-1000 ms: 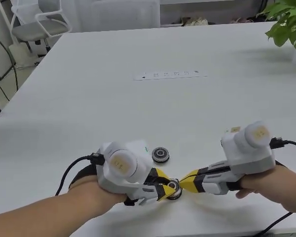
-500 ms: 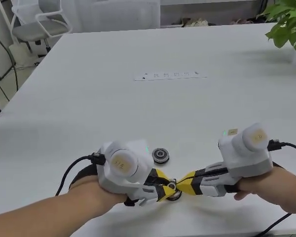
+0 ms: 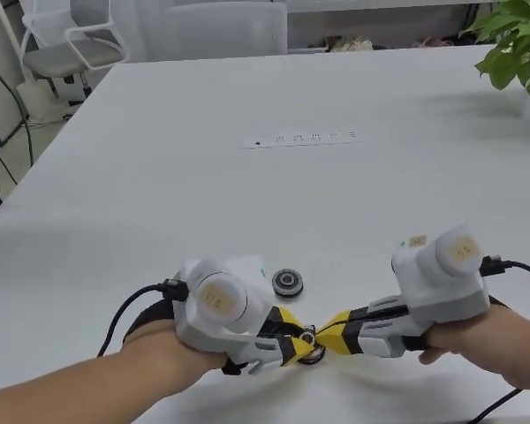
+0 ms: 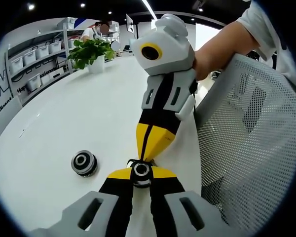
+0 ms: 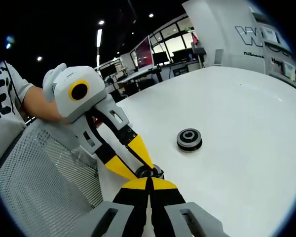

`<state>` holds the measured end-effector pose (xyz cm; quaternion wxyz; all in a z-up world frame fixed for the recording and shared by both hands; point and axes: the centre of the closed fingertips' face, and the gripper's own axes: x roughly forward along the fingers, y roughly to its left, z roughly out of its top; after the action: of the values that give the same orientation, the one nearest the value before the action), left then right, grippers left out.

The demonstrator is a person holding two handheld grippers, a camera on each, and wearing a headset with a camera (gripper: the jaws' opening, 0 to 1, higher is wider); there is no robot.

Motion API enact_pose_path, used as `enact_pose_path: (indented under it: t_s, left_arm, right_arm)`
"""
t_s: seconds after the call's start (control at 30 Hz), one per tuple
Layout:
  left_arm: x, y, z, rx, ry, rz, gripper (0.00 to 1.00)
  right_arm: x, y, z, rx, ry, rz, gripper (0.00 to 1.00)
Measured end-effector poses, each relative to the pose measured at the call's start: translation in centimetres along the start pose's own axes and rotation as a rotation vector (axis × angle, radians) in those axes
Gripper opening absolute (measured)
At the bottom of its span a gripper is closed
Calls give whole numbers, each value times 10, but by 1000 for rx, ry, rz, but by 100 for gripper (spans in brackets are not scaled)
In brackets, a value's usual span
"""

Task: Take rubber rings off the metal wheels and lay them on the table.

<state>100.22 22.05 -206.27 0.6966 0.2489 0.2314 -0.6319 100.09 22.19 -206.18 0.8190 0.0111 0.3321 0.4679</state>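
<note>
Now the left gripper (image 3: 293,343) pinches the wheel (image 4: 141,171); the right gripper (image 5: 149,180), jaws pressed together, touches its ring (image 5: 157,171). Hold tight, pull slowly.

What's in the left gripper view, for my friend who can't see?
The left gripper pinches a small metal wheel between its yellow-and-black jaws, and the right gripper meets that wheel tip-first from above. A second wheel with a black rubber ring lies on the white table, to the left.

Head view high above table (image 3: 247,203); gripper views close, facing each other across one wheel (image 4: 141,172).
</note>
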Motion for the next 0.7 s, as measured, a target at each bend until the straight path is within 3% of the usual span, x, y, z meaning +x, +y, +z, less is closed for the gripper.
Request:
enact_pose_path:
  t_s: [0.7]
  left_arm:
    - [0,0,0,3,-3,-3,7]
  right_arm:
    - [-1,0,2,33,-24,17,0]
